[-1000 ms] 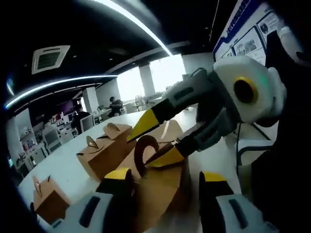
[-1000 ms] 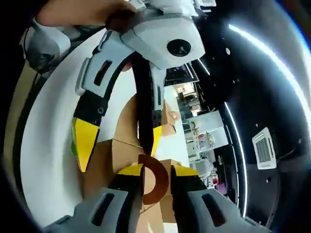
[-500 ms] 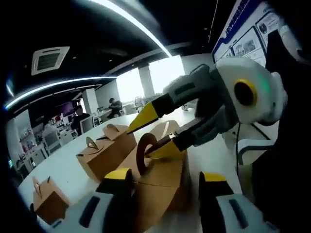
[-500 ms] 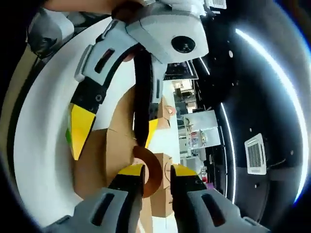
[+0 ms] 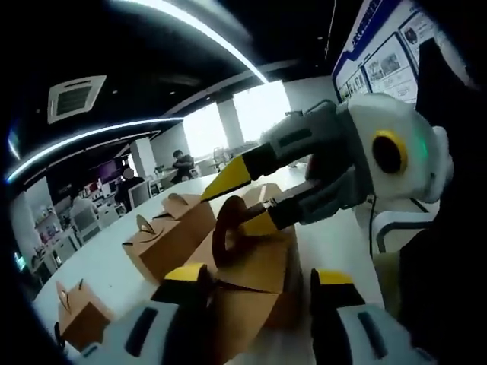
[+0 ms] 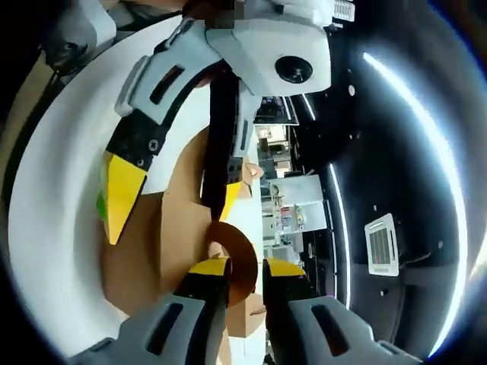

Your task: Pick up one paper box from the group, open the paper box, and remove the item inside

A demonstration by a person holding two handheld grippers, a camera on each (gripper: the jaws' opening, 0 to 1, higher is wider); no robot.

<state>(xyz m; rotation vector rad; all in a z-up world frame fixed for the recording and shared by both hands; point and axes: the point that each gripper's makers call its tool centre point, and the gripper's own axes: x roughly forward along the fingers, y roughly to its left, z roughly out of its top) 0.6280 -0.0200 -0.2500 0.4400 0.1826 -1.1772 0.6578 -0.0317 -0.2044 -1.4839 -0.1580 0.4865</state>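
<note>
- Brown cardboard gable box [image 5: 255, 266], top flaps spread, sits between left gripper [image 5: 255, 285] jaws, parted wide.
- Right gripper [image 6: 245, 268], nearly closed, pinches its curved handle flap [image 6: 240, 255].
- Two more closed brown boxes [image 5: 169, 232] beside it.

Round white table [image 5: 99, 262], surface bare at near edge; same table rim in right gripper view [image 6: 46, 228]. Square ceiling vent [image 5: 74, 97] up left, again at [image 6: 383, 243]. Long curved light strip [image 5: 84, 133] overhead, second strip [image 5: 205, 34] crossing toward the bright windows [image 5: 232, 122]. Blue-bordered wall poster board [image 5: 384, 53] upper right. Two seated people far back, one near the windows [image 5: 181, 162], one further left [image 5: 125, 181]. Office desks and clutter [image 5: 72, 220] along far left, too blurred to itemise.
</note>
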